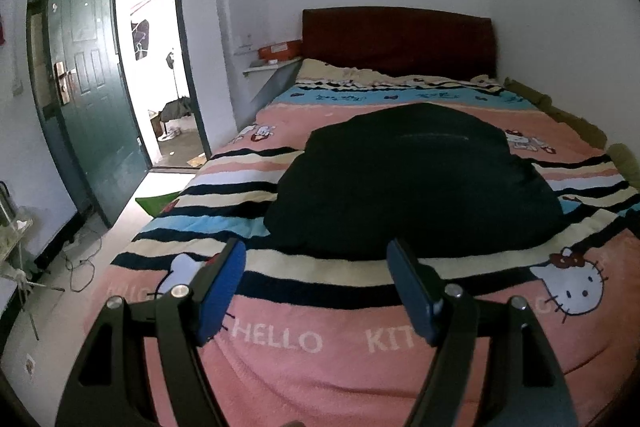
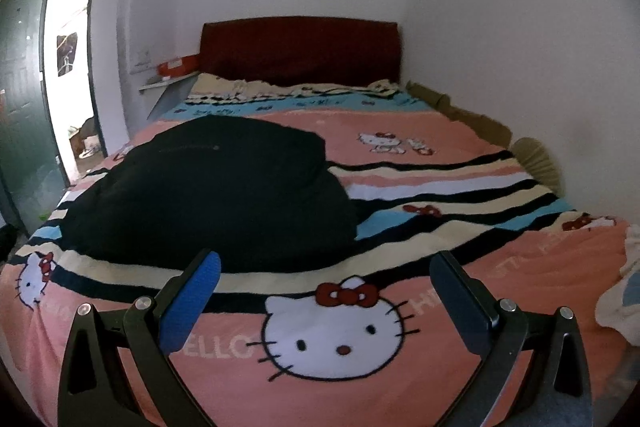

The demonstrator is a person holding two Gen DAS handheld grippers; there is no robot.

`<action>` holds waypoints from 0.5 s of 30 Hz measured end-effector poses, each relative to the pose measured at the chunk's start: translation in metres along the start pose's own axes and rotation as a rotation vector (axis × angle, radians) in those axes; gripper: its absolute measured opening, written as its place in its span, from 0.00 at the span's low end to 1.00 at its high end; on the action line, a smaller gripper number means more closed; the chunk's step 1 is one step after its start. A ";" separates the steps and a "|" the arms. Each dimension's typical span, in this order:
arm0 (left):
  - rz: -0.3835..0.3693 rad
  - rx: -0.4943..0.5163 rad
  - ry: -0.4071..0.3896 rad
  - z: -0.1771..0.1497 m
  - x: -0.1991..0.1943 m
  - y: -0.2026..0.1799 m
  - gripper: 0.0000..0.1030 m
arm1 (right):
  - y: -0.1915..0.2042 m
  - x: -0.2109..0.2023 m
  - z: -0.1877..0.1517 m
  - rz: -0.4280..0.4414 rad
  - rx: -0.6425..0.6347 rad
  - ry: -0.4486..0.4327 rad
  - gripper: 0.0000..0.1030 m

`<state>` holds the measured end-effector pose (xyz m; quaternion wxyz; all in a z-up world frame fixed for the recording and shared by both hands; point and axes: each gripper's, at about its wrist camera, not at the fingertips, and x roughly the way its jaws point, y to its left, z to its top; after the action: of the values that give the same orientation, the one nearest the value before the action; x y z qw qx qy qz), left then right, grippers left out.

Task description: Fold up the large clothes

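Note:
A large black garment (image 1: 416,179) lies in a folded heap on the pink striped cartoon-cat blanket (image 1: 312,359) that covers the bed. In the right wrist view the same black garment (image 2: 208,187) sits left of centre on the blanket (image 2: 460,155). My left gripper (image 1: 316,259) hovers over the near part of the bed, just short of the garment's near edge, open with nothing between its blue pads. My right gripper (image 2: 326,269) is also open and empty, to the right of the garment and apart from it.
A dark red headboard (image 1: 398,41) stands against the white back wall. A small shelf with an orange box (image 1: 279,50) is left of it. A green door (image 1: 86,75) stands open on the left, with cables (image 1: 80,259) on the floor. Pale cloth (image 2: 624,291) lies at the bed's right edge.

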<state>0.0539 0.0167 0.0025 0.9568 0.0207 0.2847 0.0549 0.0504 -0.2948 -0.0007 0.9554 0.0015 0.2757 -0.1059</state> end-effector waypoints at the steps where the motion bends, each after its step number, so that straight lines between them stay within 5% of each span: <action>1: 0.004 -0.003 -0.002 0.000 0.000 0.001 0.70 | -0.002 -0.002 0.001 -0.007 0.001 -0.004 0.99; 15: -0.043 0.010 -0.028 0.001 -0.009 -0.007 0.70 | -0.016 -0.009 0.002 -0.003 -0.001 -0.030 0.99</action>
<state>0.0474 0.0091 0.0078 0.9616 0.0199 0.2719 0.0327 0.0407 -0.3082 0.0071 0.9593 -0.0009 0.2613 -0.1070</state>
